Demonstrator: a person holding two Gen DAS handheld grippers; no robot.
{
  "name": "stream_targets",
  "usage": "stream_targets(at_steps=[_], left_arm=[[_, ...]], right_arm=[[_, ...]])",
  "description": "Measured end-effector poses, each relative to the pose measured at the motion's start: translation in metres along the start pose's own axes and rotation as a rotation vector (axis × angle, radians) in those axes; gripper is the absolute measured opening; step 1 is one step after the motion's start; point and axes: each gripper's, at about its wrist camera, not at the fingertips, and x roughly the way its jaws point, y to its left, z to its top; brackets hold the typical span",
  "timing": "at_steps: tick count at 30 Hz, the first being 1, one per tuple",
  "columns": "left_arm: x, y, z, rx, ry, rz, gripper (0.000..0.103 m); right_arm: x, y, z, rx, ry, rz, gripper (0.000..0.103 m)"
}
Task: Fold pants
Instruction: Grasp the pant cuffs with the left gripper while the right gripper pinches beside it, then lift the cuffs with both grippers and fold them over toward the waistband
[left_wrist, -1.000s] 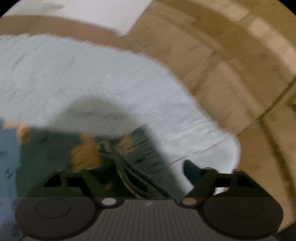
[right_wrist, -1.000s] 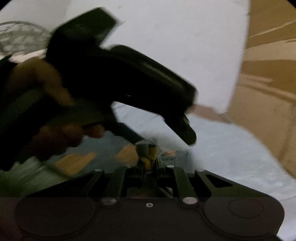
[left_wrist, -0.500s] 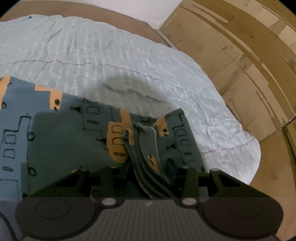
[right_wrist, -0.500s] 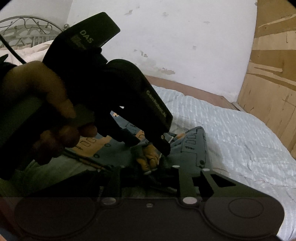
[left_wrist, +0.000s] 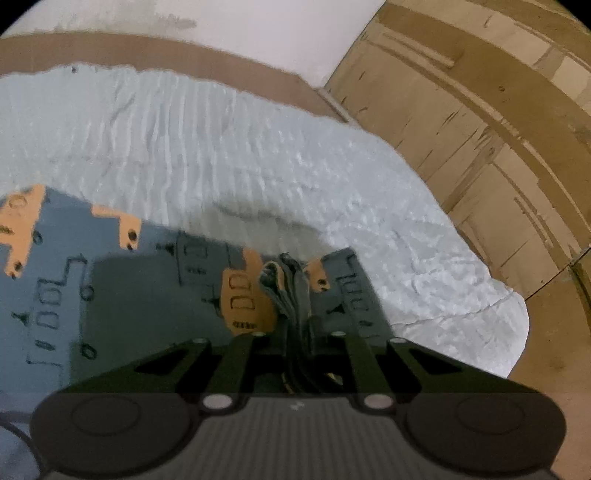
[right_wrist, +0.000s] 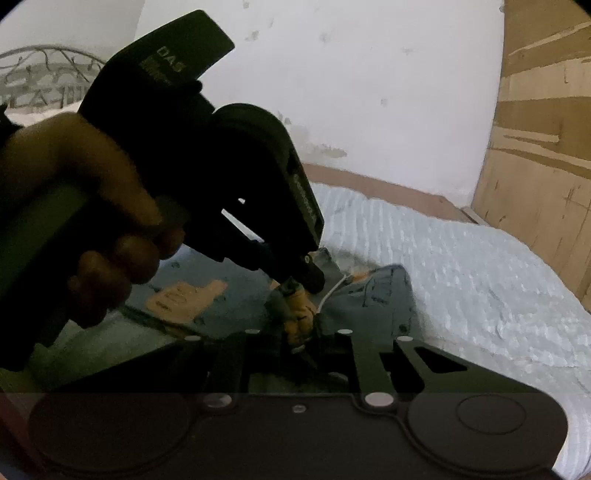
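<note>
Blue-grey pants (left_wrist: 129, 295) with orange prints lie spread on a pale quilted bed (left_wrist: 221, 147). My left gripper (left_wrist: 295, 332) points down at their right end. Its jaws are closing, and a stood-up bunch of layered fabric is pinched between them. In the right wrist view the same pants (right_wrist: 369, 306) lie ahead, and a person's hand (right_wrist: 92, 206) holds the left gripper (right_wrist: 306, 275) down onto the cloth. Just in front of it my right gripper (right_wrist: 299, 339) has its jaws closing too, gripping an orange-and-grey bunch of the pants.
Brown wooden panels (left_wrist: 480, 129) stand close along the bed's right side. A white wall (right_wrist: 369, 92) and a brown bed frame edge (left_wrist: 147, 51) run along the far side. A metal bedhead (right_wrist: 44, 74) shows at far left. Bare quilt (right_wrist: 480, 277) stretches right of the pants.
The left gripper's jaws went from wide open to pinching the stood-up fold of the pants, and the gripper shifted slightly. The right gripper stayed at its bunch of cloth.
</note>
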Motion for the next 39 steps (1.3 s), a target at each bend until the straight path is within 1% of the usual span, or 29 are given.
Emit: stream_targets(at_steps=[3, 6, 7, 11, 15, 19, 22, 26, 29, 32, 36, 39], left_arm=[[-0.018, -0.002, 0.0, 0.043, -0.036, 0.017, 0.01], [-0.028, 0.005, -0.002, 0.045, -0.046, 0.042, 0.01], [-0.028, 0.009, -0.004, 0.041, -0.038, 0.054, 0.01], [-0.016, 0.023, -0.009, 0.019, 0.006, 0.092, 0.01], [-0.012, 0.023, -0.013, 0.03, 0.005, 0.107, 0.01], [-0.017, 0.021, -0.012, 0.03, -0.009, 0.101, 0.01], [-0.029, 0.02, -0.008, 0.042, -0.033, 0.107, 0.01], [-0.053, 0.025, 0.002, 0.06, -0.063, 0.122, 0.01], [-0.073, 0.03, 0.01, 0.093, -0.073, 0.154, 0.01], [-0.095, 0.037, 0.019, 0.132, -0.072, 0.2, 0.01], [-0.115, 0.058, 0.022, 0.156, -0.037, 0.261, 0.011], [-0.112, 0.082, 0.017, 0.131, 0.007, 0.292, 0.011]], right_arm=[[-0.008, 0.0, 0.006, 0.001, -0.029, 0.021, 0.015], [-0.011, 0.003, 0.01, 0.003, -0.038, 0.064, 0.015], [-0.009, 0.004, 0.01, -0.002, -0.023, 0.085, 0.015], [0.004, 0.01, 0.002, -0.021, 0.043, 0.123, 0.015], [0.007, 0.006, -0.004, -0.008, 0.058, 0.122, 0.015], [0.004, -0.004, -0.004, 0.006, 0.05, 0.121, 0.015], [0.0, -0.005, 0.004, 0.011, 0.03, 0.124, 0.015], [-0.006, 0.001, 0.016, 0.006, 0.0, 0.15, 0.015], [-0.008, 0.012, 0.03, 0.002, -0.012, 0.184, 0.016], [-0.007, 0.026, 0.045, 0.005, -0.021, 0.245, 0.015], [-0.001, 0.05, 0.058, -0.001, -0.015, 0.33, 0.015], [0.012, 0.071, 0.056, -0.022, 0.03, 0.367, 0.015]])
